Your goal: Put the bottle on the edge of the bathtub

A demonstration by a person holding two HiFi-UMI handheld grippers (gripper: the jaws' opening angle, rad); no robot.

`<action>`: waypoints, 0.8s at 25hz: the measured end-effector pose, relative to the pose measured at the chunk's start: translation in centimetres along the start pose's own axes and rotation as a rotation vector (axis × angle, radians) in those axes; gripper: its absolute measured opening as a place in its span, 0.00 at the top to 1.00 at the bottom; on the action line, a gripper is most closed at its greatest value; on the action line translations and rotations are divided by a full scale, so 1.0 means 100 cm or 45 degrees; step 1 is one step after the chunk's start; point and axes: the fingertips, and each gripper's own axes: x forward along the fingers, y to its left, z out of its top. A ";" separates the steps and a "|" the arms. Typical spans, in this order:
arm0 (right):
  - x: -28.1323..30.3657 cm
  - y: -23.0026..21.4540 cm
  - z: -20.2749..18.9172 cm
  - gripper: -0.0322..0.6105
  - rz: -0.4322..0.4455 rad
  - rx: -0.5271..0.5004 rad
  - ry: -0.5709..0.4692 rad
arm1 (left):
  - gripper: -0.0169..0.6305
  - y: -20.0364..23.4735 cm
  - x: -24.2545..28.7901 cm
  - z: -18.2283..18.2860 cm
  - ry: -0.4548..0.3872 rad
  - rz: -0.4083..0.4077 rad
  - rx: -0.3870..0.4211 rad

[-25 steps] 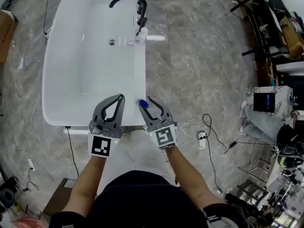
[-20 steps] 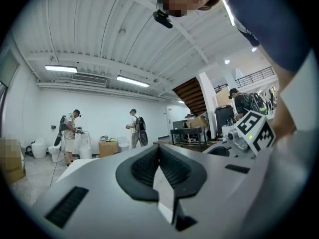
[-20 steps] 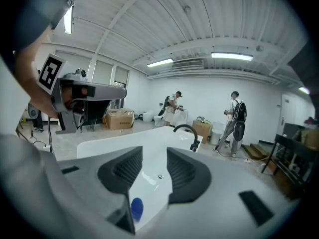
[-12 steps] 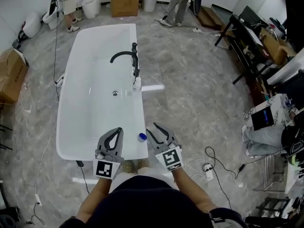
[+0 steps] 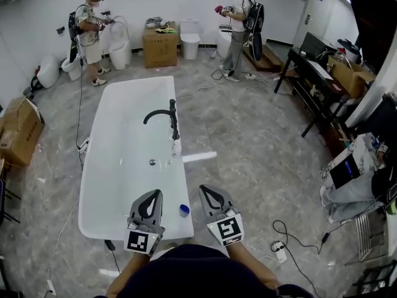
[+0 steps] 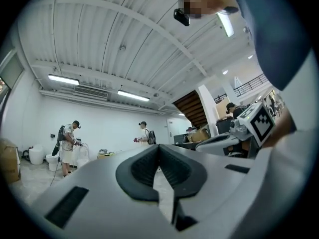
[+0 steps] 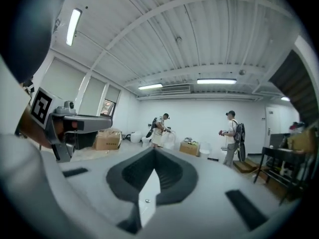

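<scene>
Head view: the blue-capped bottle is standing on the bathtub rim, at 3 o'clock of my left hand-held gripper and 9 o'clock of my right hand-held gripper.
Left gripper view: its jaws are sitting together, empty.
Right gripper view: its jaws are closing together on nothing.

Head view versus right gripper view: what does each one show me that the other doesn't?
Head view only: the bathtub, its black faucet and the blue-capped bottle standing on the tub's rim. Right gripper view only: the ceiling lights. Both: the right gripper, shut and empty, the left gripper, and the cardboard box by the far wall.
</scene>
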 end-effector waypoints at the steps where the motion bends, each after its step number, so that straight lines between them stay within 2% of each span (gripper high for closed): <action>1: -0.001 -0.007 0.004 0.95 -0.030 0.027 -0.003 | 0.97 0.001 0.003 0.004 -0.002 0.011 0.000; 5: -0.017 -0.043 0.022 0.95 -0.157 0.098 -0.047 | 0.97 -0.001 0.011 0.025 -0.055 0.072 0.025; 8: -0.030 -0.068 0.041 0.95 -0.223 0.087 -0.087 | 0.97 -0.001 0.015 0.048 -0.091 0.132 0.033; 14: -0.049 -0.096 0.094 0.95 -0.271 -0.026 -0.165 | 0.97 -0.003 0.021 0.113 -0.181 0.220 0.059; 20: -0.055 -0.104 0.116 0.95 -0.275 -0.041 -0.168 | 0.97 -0.007 0.026 0.135 -0.154 0.242 0.061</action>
